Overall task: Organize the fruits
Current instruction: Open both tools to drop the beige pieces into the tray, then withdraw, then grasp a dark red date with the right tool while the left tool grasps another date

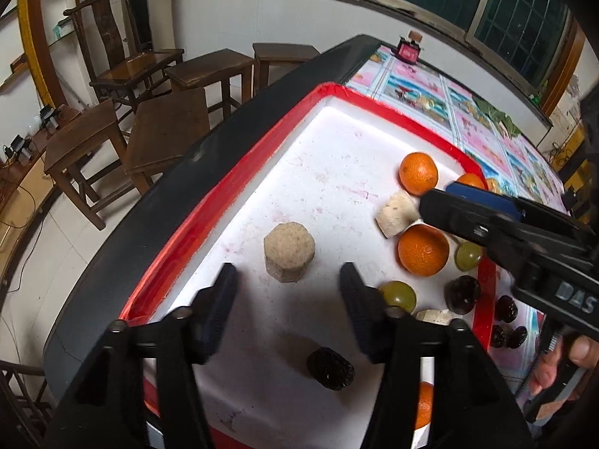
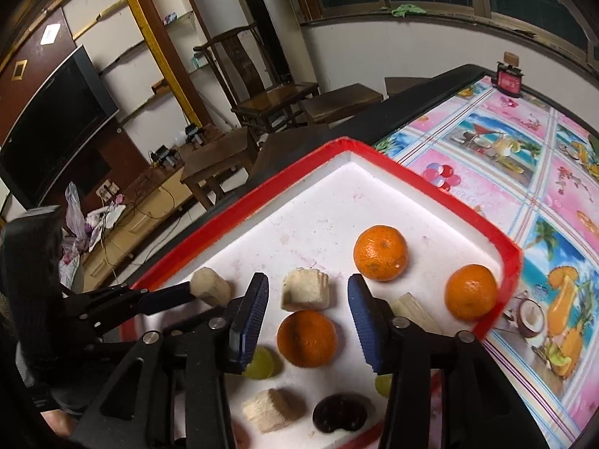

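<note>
Two sets of tongs over one bench [image 2: 524, 172], covered in a pink patterned cloth. White tray [image 2: 318, 202] with a red rim, set at the bench edge. Left tongs [image 1: 288, 284] spread wide, holding nothing, poised above a pale cut chunk [image 1: 289, 257] on the tray floor. Right tongs [image 2: 307, 310] likewise spread and empty, framing another pale chunk [image 2: 305, 289] and an orange [image 2: 307, 338] just below it. Two more oranges [image 2: 380, 252] farther along the tray, one [image 2: 471, 292] against the right rim. Green grapes [image 2: 260, 364] and a dark fruit [image 2: 340, 417] near the tongs. Dark fruits [image 1: 505, 308] also outside the tray, on the cloth.
</note>
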The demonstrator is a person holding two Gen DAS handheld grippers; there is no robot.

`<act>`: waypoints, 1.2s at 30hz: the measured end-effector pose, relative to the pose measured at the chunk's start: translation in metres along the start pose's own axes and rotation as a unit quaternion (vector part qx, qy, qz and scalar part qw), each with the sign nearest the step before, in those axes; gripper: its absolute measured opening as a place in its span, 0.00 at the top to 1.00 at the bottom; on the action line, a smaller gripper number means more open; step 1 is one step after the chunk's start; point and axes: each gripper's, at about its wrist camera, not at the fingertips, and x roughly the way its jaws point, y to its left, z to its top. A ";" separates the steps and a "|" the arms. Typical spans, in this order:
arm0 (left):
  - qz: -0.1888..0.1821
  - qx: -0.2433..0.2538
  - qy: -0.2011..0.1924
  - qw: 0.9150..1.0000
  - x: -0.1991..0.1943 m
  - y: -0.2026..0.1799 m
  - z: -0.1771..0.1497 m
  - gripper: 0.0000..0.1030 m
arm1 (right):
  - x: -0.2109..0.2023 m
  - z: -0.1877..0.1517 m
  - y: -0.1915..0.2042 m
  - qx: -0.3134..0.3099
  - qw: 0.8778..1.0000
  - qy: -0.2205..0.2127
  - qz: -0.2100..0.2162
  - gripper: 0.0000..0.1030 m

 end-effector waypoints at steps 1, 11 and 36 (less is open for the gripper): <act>0.000 -0.001 -0.002 1.000 -0.003 0.000 0.000 0.43 | -0.006 -0.001 0.000 0.000 1.000 -0.004 0.004 0.55; -0.025 0.006 -0.008 1.000 -0.028 -0.011 -0.013 0.40 | -0.084 -0.044 -0.001 0.006 0.999 -0.039 0.013 0.44; -0.092 0.114 -0.002 0.989 -0.062 -0.107 -0.043 0.39 | -0.130 -0.152 -0.057 0.064 0.996 -0.011 -0.060 0.43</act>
